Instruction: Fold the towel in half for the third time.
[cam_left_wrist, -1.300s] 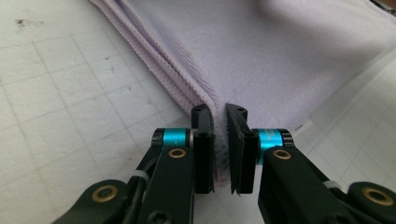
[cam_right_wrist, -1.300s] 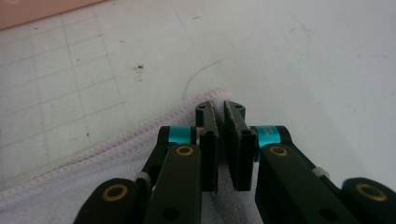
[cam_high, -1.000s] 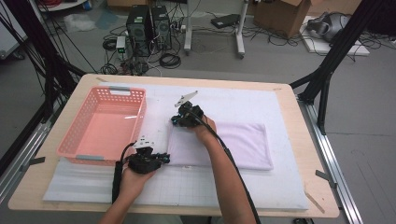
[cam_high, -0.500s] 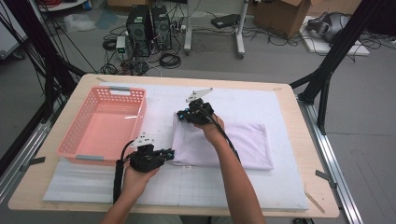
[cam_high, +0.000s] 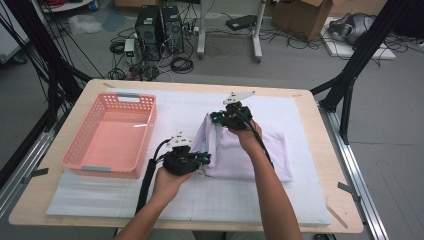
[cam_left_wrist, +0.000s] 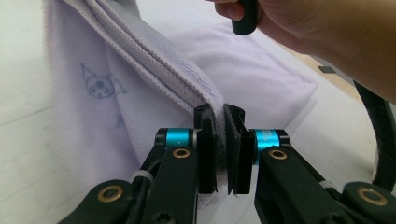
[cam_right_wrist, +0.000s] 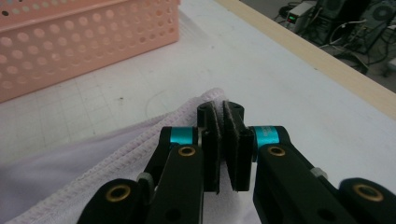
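Observation:
A pale lilac towel (cam_high: 250, 150) lies folded on the white mat, its left edge lifted off the mat. My left gripper (cam_high: 207, 159) is shut on the towel's near left corner (cam_left_wrist: 212, 100); a small cartoon drawing (cam_left_wrist: 100, 86) shows on the cloth. My right gripper (cam_high: 214, 118) is shut on the far left corner, with the hemmed edge (cam_right_wrist: 205, 100) pinched between its pads. Between the two grippers the lifted edge hangs as a raised flap. The right hand (cam_left_wrist: 317, 32) appears beyond the towel in the left gripper view.
A pink perforated basket (cam_high: 112, 135) stands on the left part of the mat, close to the left gripper; its wall (cam_right_wrist: 70, 37) shows in the right gripper view. The wooden table edge (cam_high: 320, 150) runs on the right. Computers and cables lie on the floor behind.
Both grippers have risen and moved right, carrying the towel's left edge up and over toward the rest of the towel. The jaws stayed shut on the cloth.

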